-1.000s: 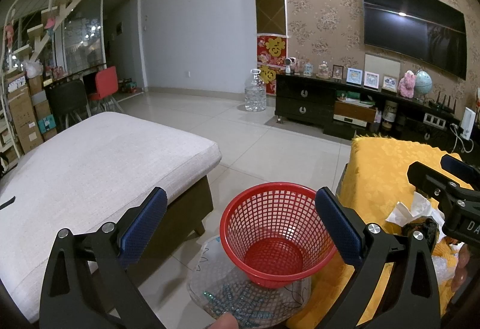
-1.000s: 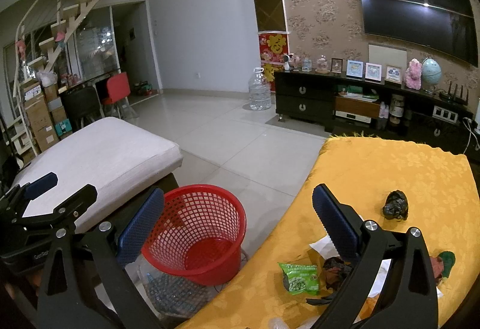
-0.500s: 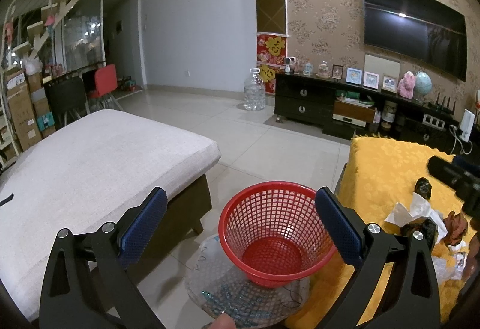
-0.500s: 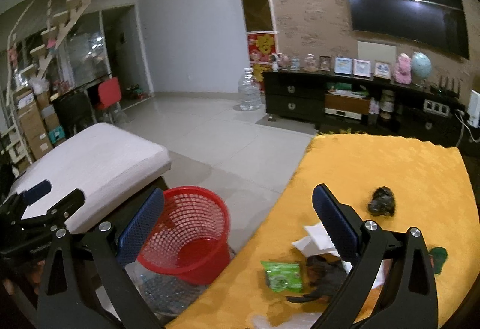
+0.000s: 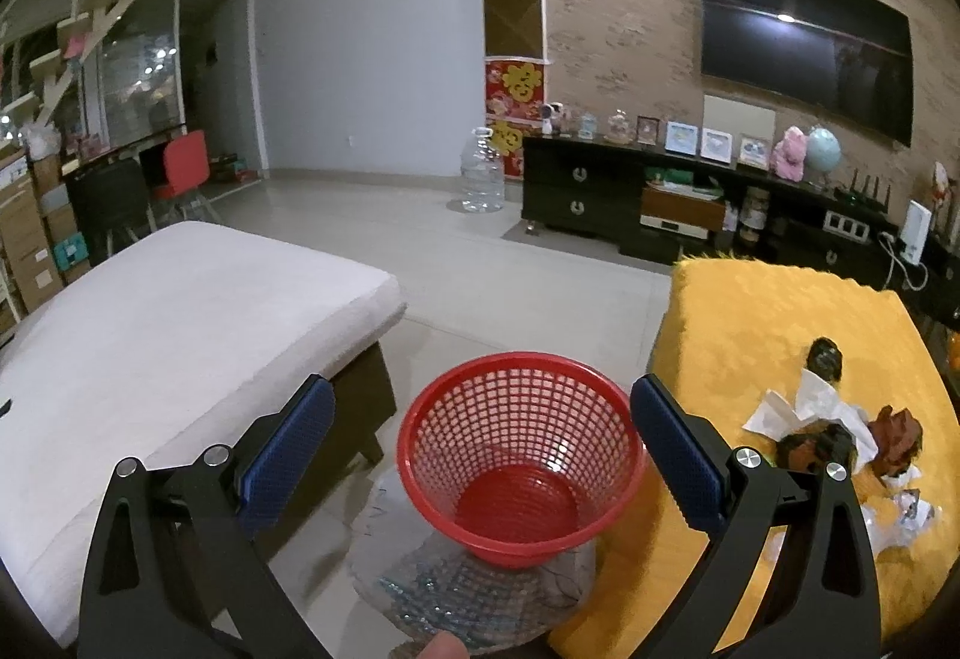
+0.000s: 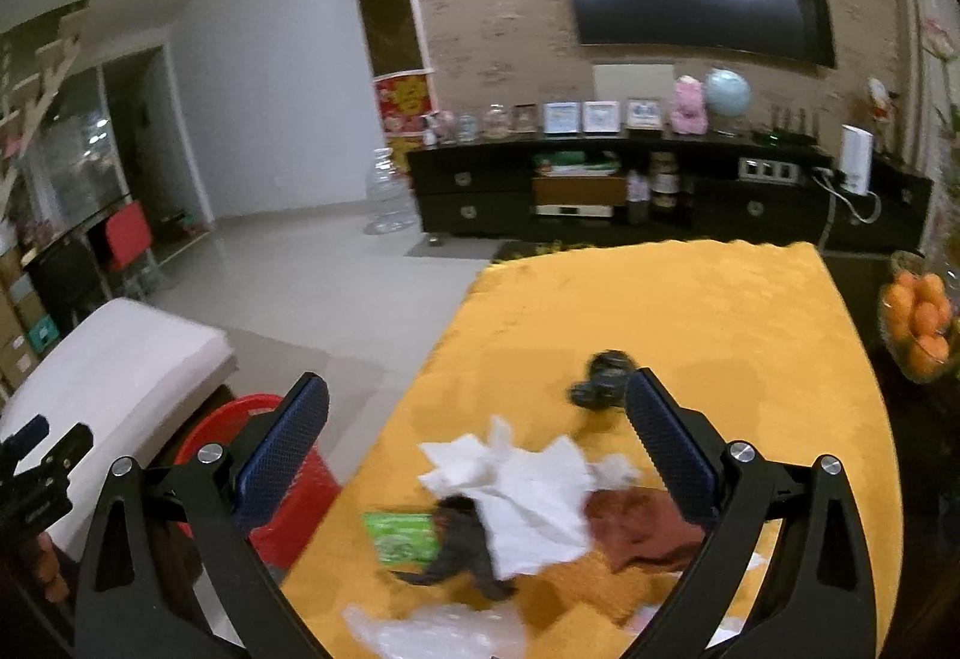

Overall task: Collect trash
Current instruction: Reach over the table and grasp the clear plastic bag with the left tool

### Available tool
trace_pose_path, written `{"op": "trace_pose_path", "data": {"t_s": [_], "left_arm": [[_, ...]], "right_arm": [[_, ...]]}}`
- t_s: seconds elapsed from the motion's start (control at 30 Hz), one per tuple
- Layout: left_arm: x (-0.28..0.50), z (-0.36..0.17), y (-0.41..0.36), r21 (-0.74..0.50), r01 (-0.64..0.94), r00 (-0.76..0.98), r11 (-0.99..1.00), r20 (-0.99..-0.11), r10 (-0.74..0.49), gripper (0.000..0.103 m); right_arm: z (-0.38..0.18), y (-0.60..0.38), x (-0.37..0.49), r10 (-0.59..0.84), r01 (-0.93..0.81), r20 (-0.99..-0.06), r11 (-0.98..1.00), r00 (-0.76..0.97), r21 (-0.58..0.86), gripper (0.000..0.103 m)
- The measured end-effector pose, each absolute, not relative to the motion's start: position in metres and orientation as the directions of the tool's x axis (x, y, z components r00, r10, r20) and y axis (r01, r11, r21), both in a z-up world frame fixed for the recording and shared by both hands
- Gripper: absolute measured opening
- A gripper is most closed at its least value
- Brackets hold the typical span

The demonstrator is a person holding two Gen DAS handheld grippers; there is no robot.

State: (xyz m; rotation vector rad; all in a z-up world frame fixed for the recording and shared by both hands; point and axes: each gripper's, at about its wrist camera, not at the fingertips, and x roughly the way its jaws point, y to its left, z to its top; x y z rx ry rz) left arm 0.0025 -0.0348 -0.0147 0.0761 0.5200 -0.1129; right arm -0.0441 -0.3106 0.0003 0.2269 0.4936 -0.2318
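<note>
A red mesh basket [image 5: 519,455] stands on a round stool beside the yellow-covered table [image 5: 762,311]; its rim also shows in the right wrist view [image 6: 240,413]. My left gripper [image 5: 480,449] is open and empty, held over the basket. My right gripper [image 6: 477,443] is open and empty above a pile of trash on the table: white tissue [image 6: 528,491], a green snack packet [image 6: 399,536], a dark crumpled wrapper [image 6: 462,545], a brown scrap [image 6: 642,530] and clear plastic [image 6: 432,632]. A dark crumpled ball [image 6: 603,371] lies farther back. The pile shows in the left wrist view [image 5: 822,419].
A white cushioned bench [image 5: 168,317] stands left of the basket. A bowl of oranges [image 6: 918,323] sits right of the table. A black TV cabinet [image 6: 660,197] and a water jug [image 5: 480,173] stand at the far wall across tiled floor.
My right gripper has swung right, from over the basket side to over the trash pile on the table, and has left the left wrist view. The left gripper has barely moved.
</note>
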Motion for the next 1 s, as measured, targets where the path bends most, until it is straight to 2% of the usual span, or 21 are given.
{"op": "trace_pose_path", "data": {"t_s": [0.43,0.77,1.0], "left_arm": [[-0.023,-0.044,-0.11,0.098,0.353,0.785,0.93,-0.572,-0.238,0.095],[-0.047,-0.075,-0.188,0.042,0.581,0.624,0.813,-0.663,-0.413,0.095],[-0.043,-0.117,-0.243,0.038,0.673,0.514,0.738,-0.742,-0.43,0.095]], "right_arm": [[-0.01,-0.373,-0.083,-0.263,0.406,-0.513,0.894,0.817,0.188,0.096],[-0.019,-0.405,-0.109,-0.303,0.476,-0.541,0.854,0.784,0.211,0.096],[-0.019,-0.413,-0.118,-0.303,0.485,-0.545,0.845,0.782,0.226,0.096]]}}
